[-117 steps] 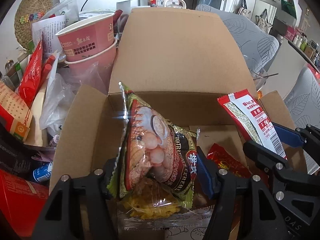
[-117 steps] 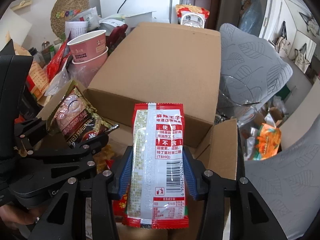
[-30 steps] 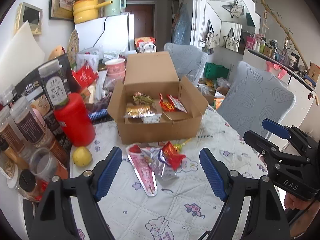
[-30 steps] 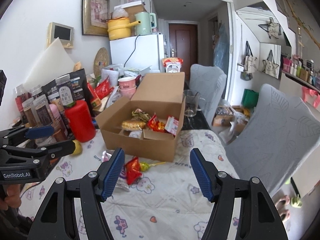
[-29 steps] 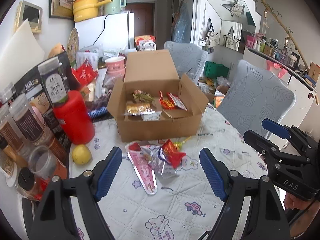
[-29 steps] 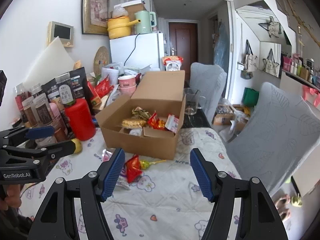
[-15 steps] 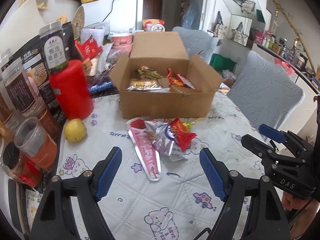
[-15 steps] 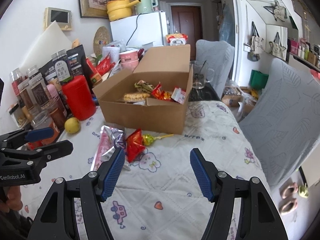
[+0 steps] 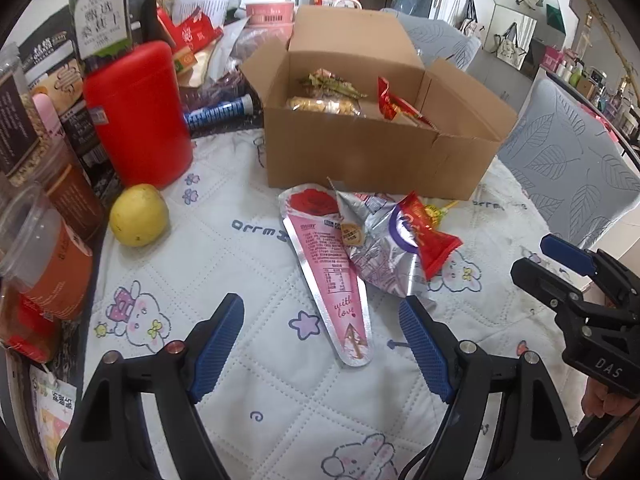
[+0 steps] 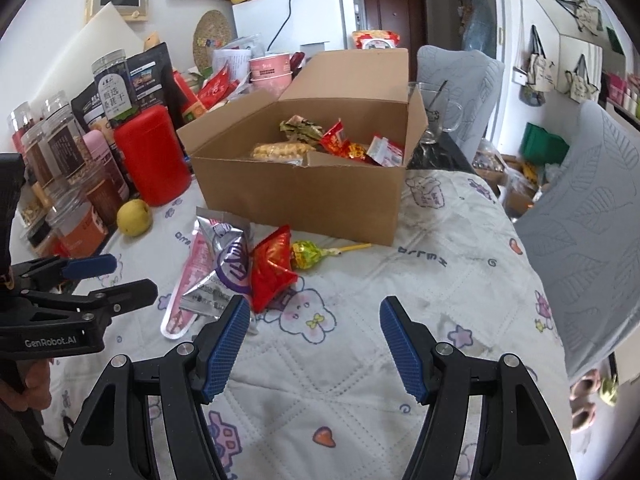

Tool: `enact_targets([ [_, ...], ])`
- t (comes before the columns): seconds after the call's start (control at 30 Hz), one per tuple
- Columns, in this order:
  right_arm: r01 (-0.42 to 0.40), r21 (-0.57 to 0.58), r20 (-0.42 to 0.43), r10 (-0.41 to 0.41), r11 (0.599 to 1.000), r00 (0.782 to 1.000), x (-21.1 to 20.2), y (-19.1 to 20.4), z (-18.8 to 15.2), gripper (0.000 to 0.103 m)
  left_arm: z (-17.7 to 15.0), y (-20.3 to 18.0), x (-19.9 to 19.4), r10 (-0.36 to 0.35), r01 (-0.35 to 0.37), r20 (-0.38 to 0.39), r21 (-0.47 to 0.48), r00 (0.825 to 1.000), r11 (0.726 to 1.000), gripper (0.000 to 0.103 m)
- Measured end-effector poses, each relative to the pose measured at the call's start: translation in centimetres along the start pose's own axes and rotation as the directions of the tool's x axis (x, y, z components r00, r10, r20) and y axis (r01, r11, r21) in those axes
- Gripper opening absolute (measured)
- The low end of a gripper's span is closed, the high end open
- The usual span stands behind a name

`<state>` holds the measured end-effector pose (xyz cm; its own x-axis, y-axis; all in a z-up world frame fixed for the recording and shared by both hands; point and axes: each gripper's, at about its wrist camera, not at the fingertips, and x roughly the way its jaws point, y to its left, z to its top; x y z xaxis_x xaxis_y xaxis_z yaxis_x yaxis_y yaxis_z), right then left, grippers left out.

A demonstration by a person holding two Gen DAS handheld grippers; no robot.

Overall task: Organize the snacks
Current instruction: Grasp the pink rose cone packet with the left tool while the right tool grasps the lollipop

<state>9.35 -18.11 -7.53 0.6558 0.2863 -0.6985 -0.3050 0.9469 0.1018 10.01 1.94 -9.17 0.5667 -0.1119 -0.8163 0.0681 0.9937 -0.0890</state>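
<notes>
An open cardboard box (image 9: pixel 372 160) (image 10: pixel 300 192) holds several snack packets. In front of it on the quilted cloth lie a pink cone-shaped packet (image 9: pixel 328 264) (image 10: pixel 188 276), a silver packet (image 9: pixel 376 248) (image 10: pixel 224 256), a red packet (image 9: pixel 428 236) (image 10: pixel 272 268) and a green lollipop (image 10: pixel 308 256). My left gripper (image 9: pixel 322 344) is open and empty, low over the tip of the pink packet. My right gripper (image 10: pixel 314 340) is open and empty, just right of the red packet. Each gripper also shows in the other's view, the right one (image 9: pixel 560 264) and the left one (image 10: pixel 100 276).
A red canister (image 9: pixel 136 112) (image 10: pixel 152 156) and a yellow fruit (image 9: pixel 138 214) (image 10: pixel 134 212) stand left of the box. Jars and packets (image 10: pixel 68 152) crowd the table's left edge. Grey chairs (image 10: pixel 592 216) stand at the right. A glass mug (image 10: pixel 436 116) sits behind the box.
Both grippers let go of their packets, now in the box, and drew back. Over the last second both moved forward and down toward the loose snacks on the cloth.
</notes>
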Motion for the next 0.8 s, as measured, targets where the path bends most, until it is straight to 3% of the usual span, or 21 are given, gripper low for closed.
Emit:
enact_targets([
  [0.5, -0.027, -0.03, -0.069, 0.025, 0.999, 0.997, 5.3, -0.8, 2.1, 0.068, 1.1, 0.1, 5.9, 0.05, -0.048, -0.123, 0.016, 0.991, 0.999, 0.08],
  [0.8, -0.069, -0.075, -0.105, 0.061, 0.995, 0.993, 8.6, -2.1, 3.6, 0.068, 2.0, 0.0, 6.9, 0.056, -0.053, -0.124, 0.031, 0.991, 0.998, 0.08],
])
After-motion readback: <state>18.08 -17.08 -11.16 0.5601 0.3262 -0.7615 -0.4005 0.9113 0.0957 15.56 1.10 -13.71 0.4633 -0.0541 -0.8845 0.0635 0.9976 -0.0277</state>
